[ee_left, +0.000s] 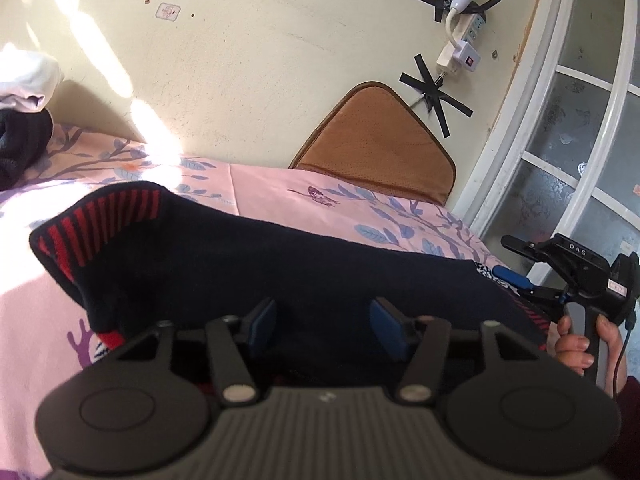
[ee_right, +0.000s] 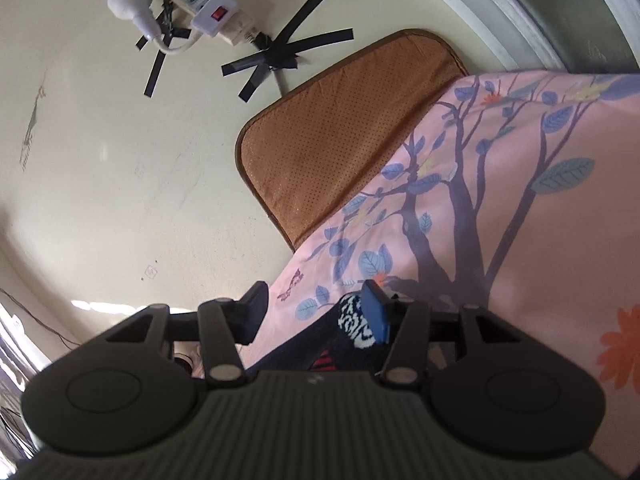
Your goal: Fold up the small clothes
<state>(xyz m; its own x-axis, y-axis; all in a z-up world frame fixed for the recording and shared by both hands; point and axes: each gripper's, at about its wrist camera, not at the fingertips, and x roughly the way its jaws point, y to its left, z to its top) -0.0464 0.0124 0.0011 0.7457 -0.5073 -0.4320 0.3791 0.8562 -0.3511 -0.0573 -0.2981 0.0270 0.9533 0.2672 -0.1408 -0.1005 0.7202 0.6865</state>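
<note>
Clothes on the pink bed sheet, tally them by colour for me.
Navy garment with red stripes, spread between both grippers: 1
Dark bundle at the far left: 1
White crumpled cloth on top of it: 1
Total: 3

text: "DAS" | on: right claw (ee_left: 516, 280) housing; white letters

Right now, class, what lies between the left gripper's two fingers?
In the left wrist view, the dark sock lies between the open left gripper's fingers.
</note>
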